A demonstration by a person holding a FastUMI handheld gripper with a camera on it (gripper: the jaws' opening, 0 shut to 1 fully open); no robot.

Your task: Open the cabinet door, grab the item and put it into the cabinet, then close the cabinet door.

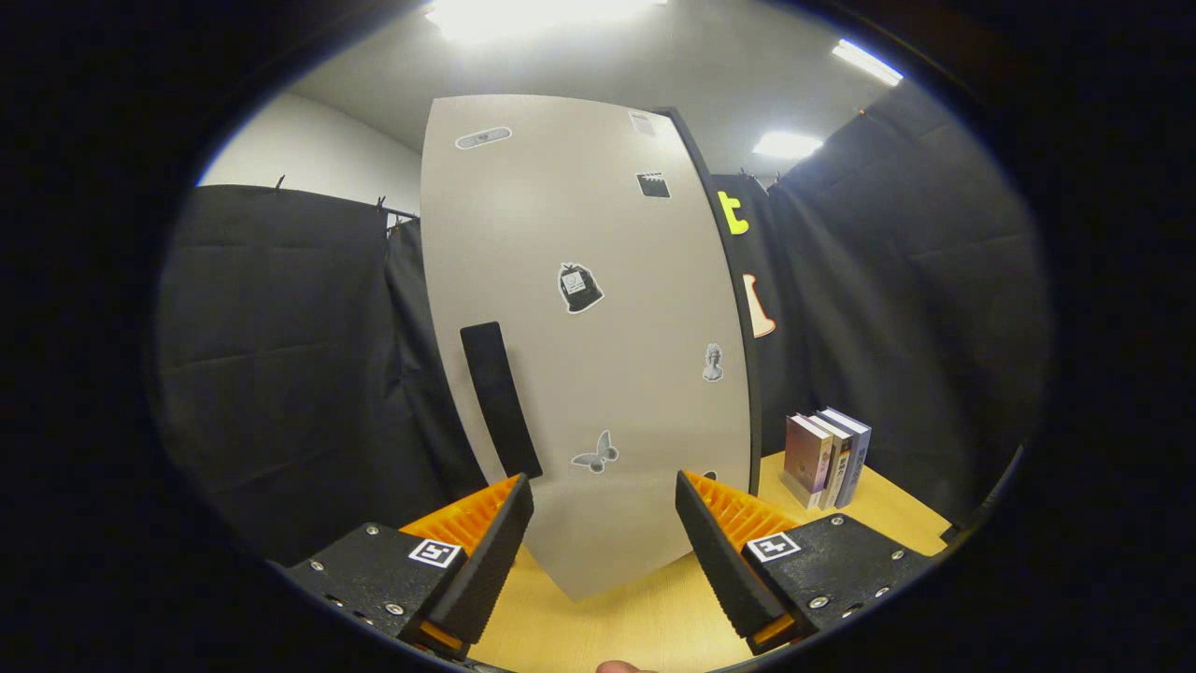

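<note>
Fingers of our hand-held gripper (pixel 603 509) stand wide apart and hold nothing, facing the shut cabinet door (pixel 598 327).

Nearest to us, a fingertip of the person (pixel 624 667) peeks in under the gripper, and between the two fingers we see the pale wooden desk (pixel 645 622) with the lower edge of the door just ahead. Beyond the fingers the tall grey door rises, tilted in our view; its black vertical handle (pixel 500 400) sits above the left finger, and small stickers dot the panel, among them a butterfly (pixel 595 453) and a bell shape (pixel 579 287). To the right of the cabinet, a few books (pixel 827 458) stand upright on the desk, close to the dark cloth wall (pixel 916 308) behind them.
</note>
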